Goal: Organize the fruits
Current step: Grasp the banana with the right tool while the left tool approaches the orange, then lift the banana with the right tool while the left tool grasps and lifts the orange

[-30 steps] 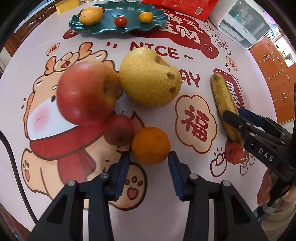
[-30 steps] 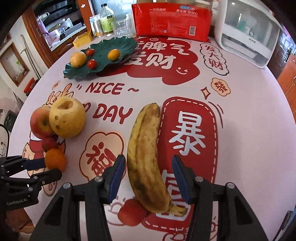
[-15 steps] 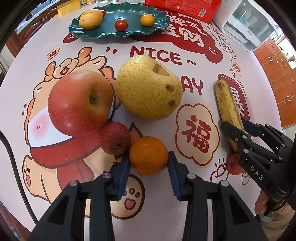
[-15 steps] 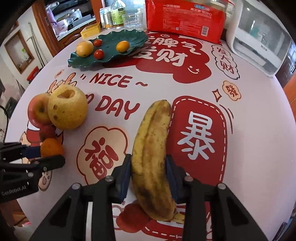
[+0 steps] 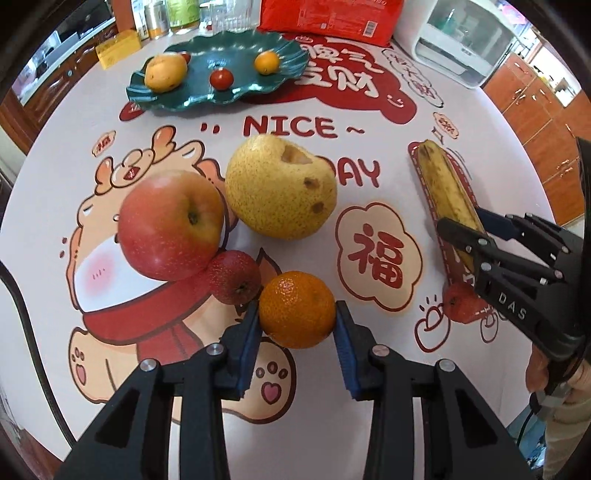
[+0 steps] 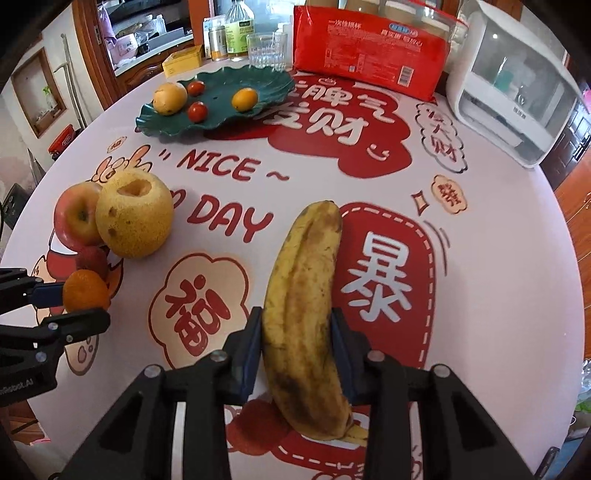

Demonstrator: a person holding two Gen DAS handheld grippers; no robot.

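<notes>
Left gripper (image 5: 297, 325) clamped on the tangerine (image 5: 297, 309) beside the small red fruit (image 5: 233, 277), right gripper (image 6: 297, 345) clamped across the banana (image 6: 304, 295) on the tablecloth (image 6: 498, 258), both presumably bound for the green plate (image 6: 273, 79) at the far side

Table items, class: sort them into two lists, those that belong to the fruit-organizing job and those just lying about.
Part of the job: orange in the left gripper; banana in the right gripper; apple; pear; small red fruit; green plate.

Just lying about: red packet; white appliance; glass; bottle; yellow box.
</notes>
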